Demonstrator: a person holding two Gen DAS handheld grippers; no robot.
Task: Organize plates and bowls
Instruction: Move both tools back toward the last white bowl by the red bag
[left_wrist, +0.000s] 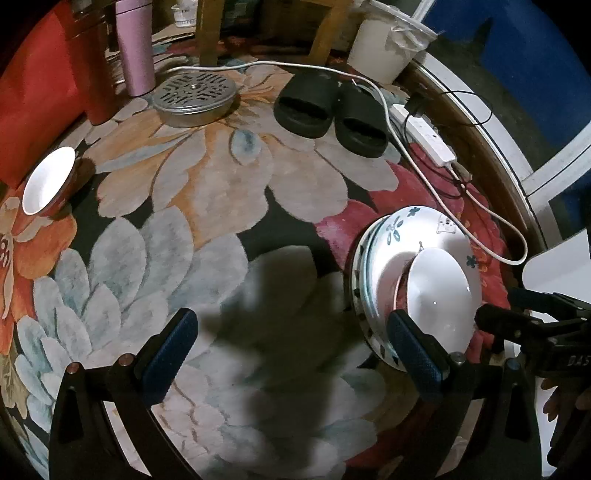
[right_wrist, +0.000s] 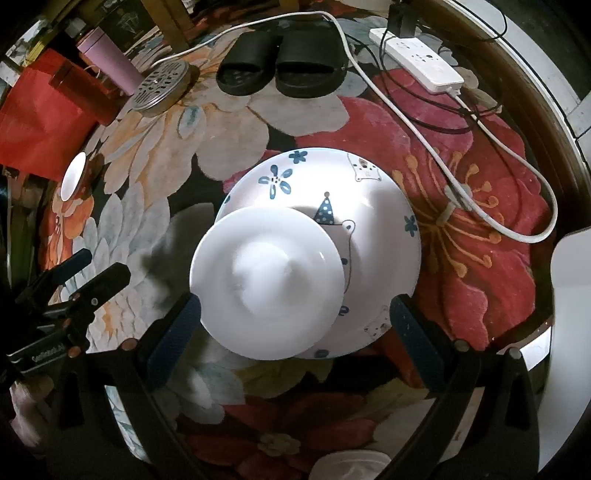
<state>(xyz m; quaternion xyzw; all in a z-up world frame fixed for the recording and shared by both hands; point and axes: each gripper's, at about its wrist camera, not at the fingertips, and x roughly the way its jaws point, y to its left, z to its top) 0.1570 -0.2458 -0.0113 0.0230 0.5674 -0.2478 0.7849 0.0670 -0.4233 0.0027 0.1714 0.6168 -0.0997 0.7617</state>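
Both grippers' jaws gape released above floral rug (left_wrist: 207, 192); plates (right_wrist: 376, 206) rest there.

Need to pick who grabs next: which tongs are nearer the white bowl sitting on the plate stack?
Right. The right tongs are open and straddle the white bowl on the plate stack. The left tongs are open over bare rug, the bowl beside their right finger.

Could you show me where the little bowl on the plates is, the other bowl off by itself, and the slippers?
White bowl (right_wrist: 266, 280), right wrist view: its inside.
Red bowl (left_wrist: 48, 181), left wrist view: its white inside.
Black slippers (left_wrist: 328, 107), left wrist view: the left slipper's strap.
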